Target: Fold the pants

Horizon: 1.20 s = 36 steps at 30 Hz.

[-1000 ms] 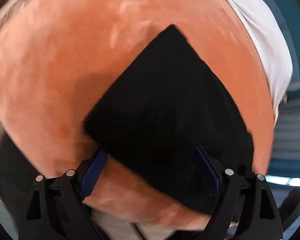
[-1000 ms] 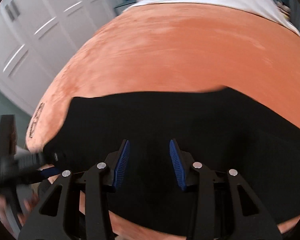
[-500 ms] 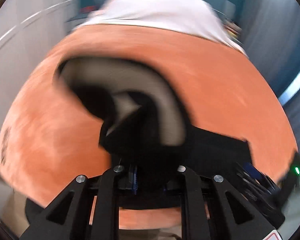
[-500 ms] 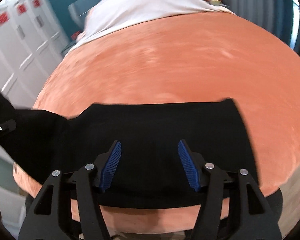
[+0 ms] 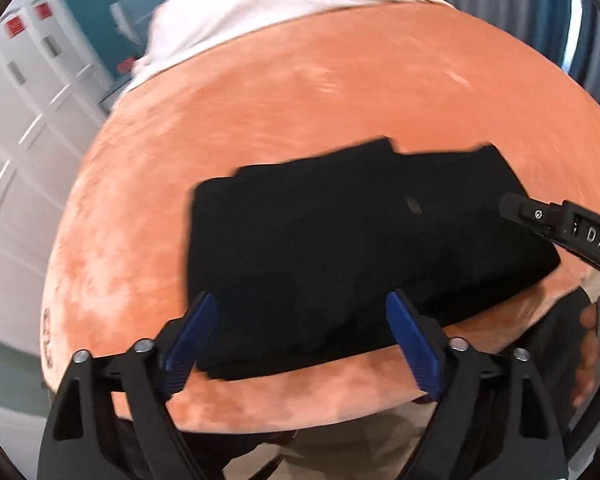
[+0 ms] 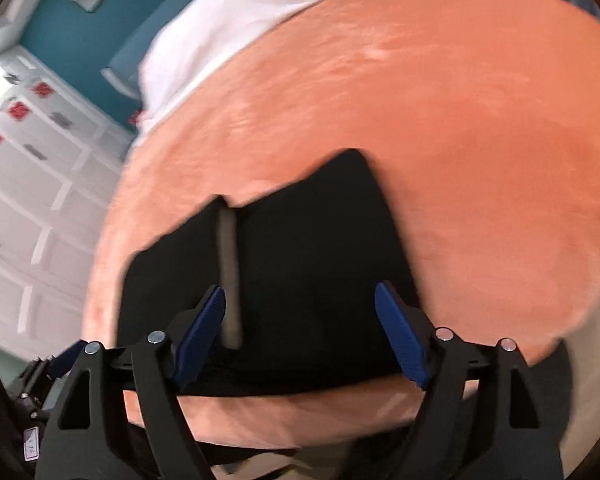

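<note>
The black pants point(image 5: 340, 248) lie folded into a thick rectangle near the front edge of the orange bed cover point(image 5: 340, 100). My left gripper point(image 5: 306, 340) is open and empty, just above the fold's near edge. In the right wrist view the pants point(image 6: 308, 260) show a grey inner strip point(image 6: 229, 272) on the left part. My right gripper point(image 6: 300, 332) is open and empty over the near edge of the pants. The right gripper's black body point(image 5: 564, 224) shows at the right in the left wrist view.
A white sheet point(image 5: 260, 4) covers the bed's far end. White panelled cabinets point(image 5: 16, 128) stand at the left, a teal wall point(image 6: 80, 20) behind. The bed's front edge point(image 5: 300, 408) is just below the pants. A hand point(image 5: 596, 344) holds the right gripper.
My left gripper was shut on a lifted part of the pants, carried it over onto the rest, and has opened. The right gripper has opened wider. The pants now lie folded smaller.
</note>
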Each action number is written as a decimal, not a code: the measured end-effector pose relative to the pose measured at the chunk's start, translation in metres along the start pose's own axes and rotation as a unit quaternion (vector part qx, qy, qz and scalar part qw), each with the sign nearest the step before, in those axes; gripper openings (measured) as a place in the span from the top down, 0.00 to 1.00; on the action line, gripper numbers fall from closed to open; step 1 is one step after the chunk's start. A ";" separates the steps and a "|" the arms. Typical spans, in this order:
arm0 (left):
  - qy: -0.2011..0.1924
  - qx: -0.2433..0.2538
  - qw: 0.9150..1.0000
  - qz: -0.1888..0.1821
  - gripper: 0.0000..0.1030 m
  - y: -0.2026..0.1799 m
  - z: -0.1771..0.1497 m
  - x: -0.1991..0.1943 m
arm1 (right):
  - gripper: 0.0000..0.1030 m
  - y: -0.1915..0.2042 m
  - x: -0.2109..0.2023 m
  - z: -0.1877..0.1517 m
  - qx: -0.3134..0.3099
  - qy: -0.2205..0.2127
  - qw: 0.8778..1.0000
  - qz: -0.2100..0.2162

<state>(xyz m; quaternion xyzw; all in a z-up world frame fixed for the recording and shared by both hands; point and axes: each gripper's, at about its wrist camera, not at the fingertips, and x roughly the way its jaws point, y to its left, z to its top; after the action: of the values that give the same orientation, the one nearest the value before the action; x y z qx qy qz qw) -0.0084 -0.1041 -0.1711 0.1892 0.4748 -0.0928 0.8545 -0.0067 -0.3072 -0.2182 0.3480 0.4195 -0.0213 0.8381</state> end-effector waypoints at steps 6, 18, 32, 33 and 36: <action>0.013 -0.043 0.998 0.052 0.17 0.042 0.015 0.009 | 0.19 0.047 0.071 0.002 -0.037 0.081 0.995 0.035; 0.041 -0.066 0.996 0.039 0.17 0.052 0.018 0.020 | 0.86 0.068 -0.029 0.034 -0.136 -0.029 0.990 -0.032; 0.067 -0.059 0.996 0.018 0.17 0.029 0.020 0.030 | 0.70 -0.008 -0.011 0.021 -0.068 0.008 0.992 -0.108; 0.064 -0.057 0.996 0.019 0.17 0.028 0.020 0.029 | 0.70 -0.003 -0.023 0.024 -0.068 -0.012 0.992 -0.102; 0.066 -0.054 0.996 0.018 0.17 0.025 0.020 0.030 | 0.71 0.022 -0.041 0.023 -0.091 -0.037 0.994 -0.056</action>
<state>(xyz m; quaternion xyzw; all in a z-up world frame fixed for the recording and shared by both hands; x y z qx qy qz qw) 0.0317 -0.0890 -0.1807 0.1566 0.5310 -0.0393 0.8319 -0.0099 -0.3149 -0.1664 0.2449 0.4070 -0.0433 0.8789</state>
